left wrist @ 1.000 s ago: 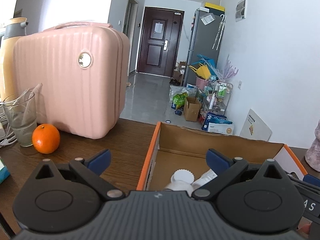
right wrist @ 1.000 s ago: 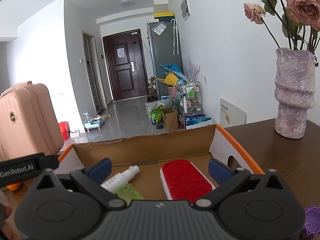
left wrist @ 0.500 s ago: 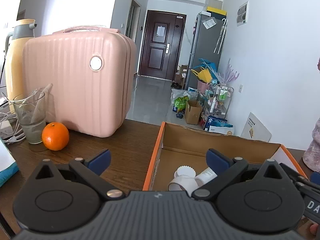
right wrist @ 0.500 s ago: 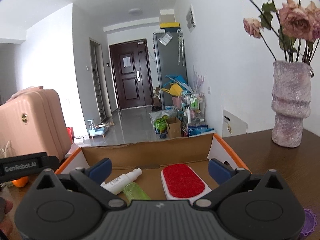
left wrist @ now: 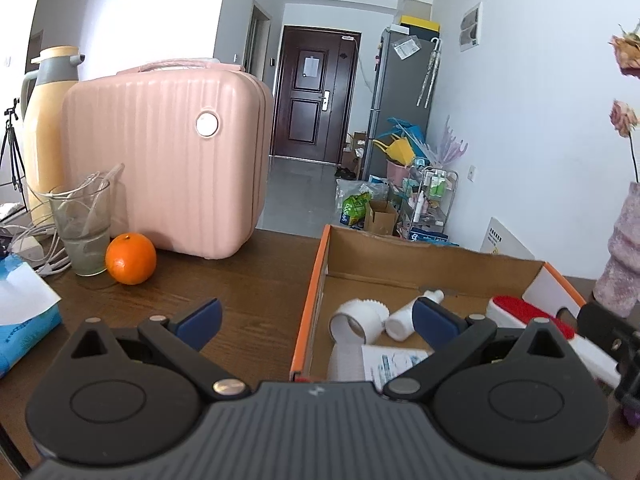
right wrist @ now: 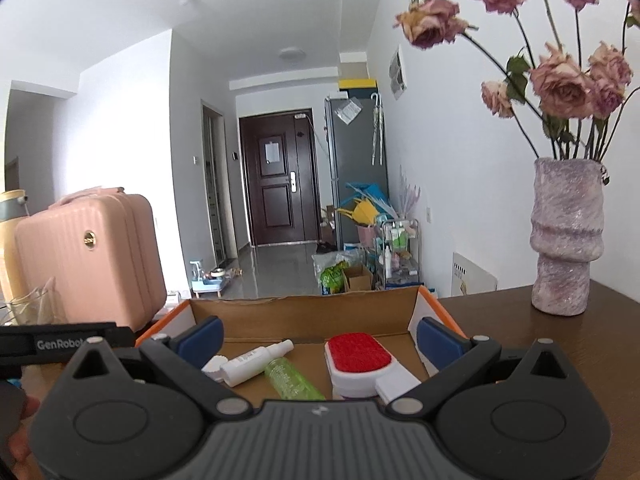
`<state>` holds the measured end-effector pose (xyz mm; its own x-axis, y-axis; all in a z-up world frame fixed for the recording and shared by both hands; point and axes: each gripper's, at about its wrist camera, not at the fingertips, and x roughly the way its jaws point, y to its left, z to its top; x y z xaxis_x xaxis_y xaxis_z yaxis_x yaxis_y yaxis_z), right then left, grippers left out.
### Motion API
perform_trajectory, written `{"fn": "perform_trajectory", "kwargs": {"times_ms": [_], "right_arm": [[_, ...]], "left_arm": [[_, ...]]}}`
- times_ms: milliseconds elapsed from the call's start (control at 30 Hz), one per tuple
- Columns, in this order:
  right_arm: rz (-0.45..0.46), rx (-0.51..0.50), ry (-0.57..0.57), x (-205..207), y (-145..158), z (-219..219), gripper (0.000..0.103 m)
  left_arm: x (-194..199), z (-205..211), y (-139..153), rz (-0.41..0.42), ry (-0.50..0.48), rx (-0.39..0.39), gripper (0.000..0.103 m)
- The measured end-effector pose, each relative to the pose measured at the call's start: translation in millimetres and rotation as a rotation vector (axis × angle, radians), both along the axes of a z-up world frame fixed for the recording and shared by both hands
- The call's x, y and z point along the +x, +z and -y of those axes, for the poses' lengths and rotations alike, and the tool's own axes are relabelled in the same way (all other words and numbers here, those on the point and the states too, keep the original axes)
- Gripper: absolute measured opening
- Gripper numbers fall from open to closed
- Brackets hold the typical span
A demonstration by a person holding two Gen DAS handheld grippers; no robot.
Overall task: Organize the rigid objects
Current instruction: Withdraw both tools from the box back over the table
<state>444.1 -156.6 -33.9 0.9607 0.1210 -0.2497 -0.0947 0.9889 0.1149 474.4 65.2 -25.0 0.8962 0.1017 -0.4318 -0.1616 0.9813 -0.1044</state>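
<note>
An open cardboard box (left wrist: 432,258) with orange edges stands on the dark wooden table. It holds a white jar (left wrist: 358,318), a white spray bottle (right wrist: 256,362), a green bottle (right wrist: 294,380), a red-topped white brush (right wrist: 358,356) and a paper leaflet (left wrist: 392,362). My left gripper (left wrist: 318,318) is open and empty, above the box's left wall. My right gripper (right wrist: 318,334) is open and empty, over the box's near side.
A pink case (left wrist: 168,160) stands at the back left, with an orange (left wrist: 130,258), a glass (left wrist: 82,232), a yellow thermos (left wrist: 42,128) and cables beside it. A blue tissue pack (left wrist: 22,312) lies at the left. A purple vase (right wrist: 566,240) of dried roses stands right of the box.
Both grippers have risen and drawn back from the box, so more of the box's contents and the table shows. Both stay open and empty.
</note>
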Motion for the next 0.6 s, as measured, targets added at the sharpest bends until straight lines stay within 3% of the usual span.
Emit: {"fn": "perform_trajectory", "kwargs": {"times_ms": [600], "right_arm": [[0.007,0.0,0.0,-69,-6,11,0.103]], "left_arm": [[-66,6,-10,-0.029,-0.05,0.017,0.103]]}}
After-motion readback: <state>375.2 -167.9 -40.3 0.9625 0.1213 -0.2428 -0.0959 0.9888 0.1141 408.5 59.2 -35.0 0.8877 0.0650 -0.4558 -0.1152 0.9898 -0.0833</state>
